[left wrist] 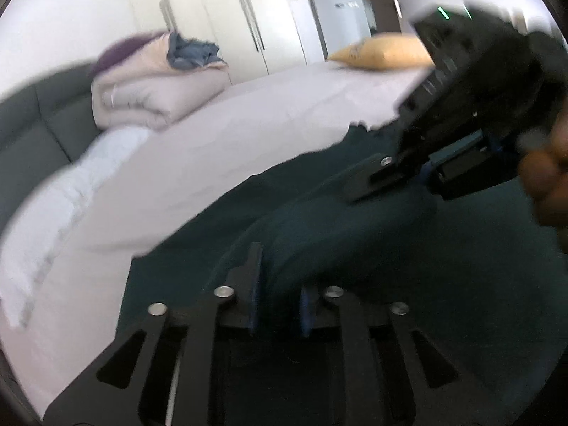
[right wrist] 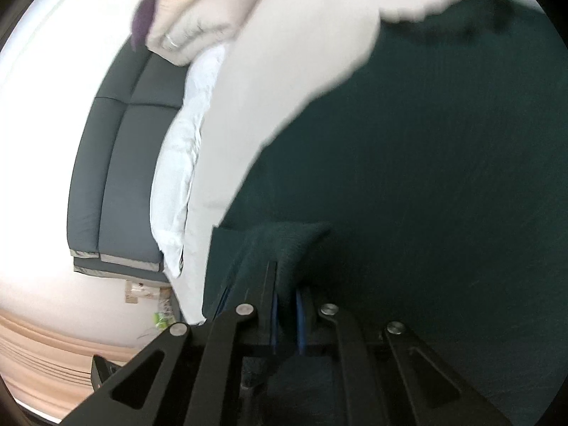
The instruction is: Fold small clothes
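Two grippers work a dark green garment [left wrist: 355, 234] spread on the pale bed sheet [left wrist: 227, 149]. We see the left gripper [left wrist: 278, 291] with a raised fold between its narrowly parted pads, though we cannot tell whether they pinch it. The right gripper [right wrist: 285, 314] is clamped on a bunched edge of the same cloth.

Dark teal knit garment [right wrist: 408, 149]: matt, fuzzy cloth. Pale lilac bedsheet [left wrist: 220, 149]: smooth matt cloth. Black right gripper [right wrist: 285, 305]: matt plastic arms, shiny metal rivets, blue pads.
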Demonstrator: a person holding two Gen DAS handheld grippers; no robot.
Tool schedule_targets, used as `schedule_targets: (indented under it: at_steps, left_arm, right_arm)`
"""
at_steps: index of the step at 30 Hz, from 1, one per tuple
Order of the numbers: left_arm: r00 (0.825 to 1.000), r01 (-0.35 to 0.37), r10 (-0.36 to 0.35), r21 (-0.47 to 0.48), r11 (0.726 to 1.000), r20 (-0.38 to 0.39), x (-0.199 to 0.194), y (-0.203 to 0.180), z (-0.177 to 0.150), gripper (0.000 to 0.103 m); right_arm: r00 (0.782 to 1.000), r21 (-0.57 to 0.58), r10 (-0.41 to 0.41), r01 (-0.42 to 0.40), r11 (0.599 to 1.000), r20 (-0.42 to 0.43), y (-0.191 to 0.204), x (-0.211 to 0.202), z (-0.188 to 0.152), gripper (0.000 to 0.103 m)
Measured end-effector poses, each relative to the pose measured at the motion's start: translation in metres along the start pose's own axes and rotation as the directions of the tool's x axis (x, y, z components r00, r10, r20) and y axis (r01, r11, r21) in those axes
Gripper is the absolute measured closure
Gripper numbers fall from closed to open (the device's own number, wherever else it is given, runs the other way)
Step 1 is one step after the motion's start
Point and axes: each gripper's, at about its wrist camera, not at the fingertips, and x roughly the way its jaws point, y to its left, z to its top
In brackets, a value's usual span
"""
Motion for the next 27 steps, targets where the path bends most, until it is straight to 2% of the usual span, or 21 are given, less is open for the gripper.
schedule_targets:
  at_steps: [2,3,4,5,7,11,14,16,21,27]
  left_arm:
    - [0.994,0.108,-0.106,-0.117,0.987,0.021,-0.016,0.021,0.001,0.074]
    - [0.989,0.149,-0.144,-0.183,0.972,0.042,-0.024,0.035,0.001,0.056]
    - [0.989,0.148,-0.138,-0.235,0.961,0.059,-0.029,0.047,0.000,0.032]
    - [0.990,0.133,-0.116,-0.285,0.949,0.077,-0.034,0.061,-0.001,0.028]
    - [0.992,0.115,-0.091,-0.356,0.927,0.082,-0.034,0.088,-0.001,0.028]
    - [0.997,0.072,-0.062,-0.464,0.883,0.036,-0.021,0.133,0.002,0.029]
    - [0.997,0.076,-0.074,-0.496,0.865,0.024,-0.014,0.156,0.009,0.036]
    - [0.997,0.078,-0.081,-0.488,0.869,0.014,-0.006,0.159,0.018,0.045]
    - [0.994,0.079,-0.106,-0.433,0.898,-0.039,0.019,0.150,0.036,0.058]
    - [0.990,0.063,-0.111,-0.419,0.906,-0.090,0.042,0.131,0.036,0.060]
  right_arm:
    - [0.999,-0.033,-0.030,0.032,0.999,0.040,-0.001,-0.021,0.005,0.094]
    - [0.997,-0.049,-0.047,0.050,0.998,0.055,-0.001,-0.032,0.007,0.094]
    - [0.993,-0.070,-0.085,0.091,0.993,0.077,-0.004,-0.044,0.012,0.094]
    - [0.988,-0.085,-0.126,0.134,0.987,0.094,-0.006,-0.052,0.013,0.094]
    - [0.972,-0.091,-0.200,0.212,0.973,0.127,-0.021,-0.070,0.020,0.094]
    - [0.952,-0.013,-0.252,0.258,0.966,0.173,-0.058,-0.096,0.023,0.094]
    - [0.945,0.013,-0.262,0.265,0.964,0.196,-0.074,-0.119,0.012,0.094]
    - [0.939,0.011,-0.277,0.281,0.960,0.203,-0.077,-0.123,0.004,0.094]
    - [0.927,0.021,-0.293,0.297,0.955,0.234,-0.087,-0.137,-0.001,0.094]
    - [0.892,0.014,-0.363,0.373,0.928,0.270,-0.084,-0.151,0.010,0.094]
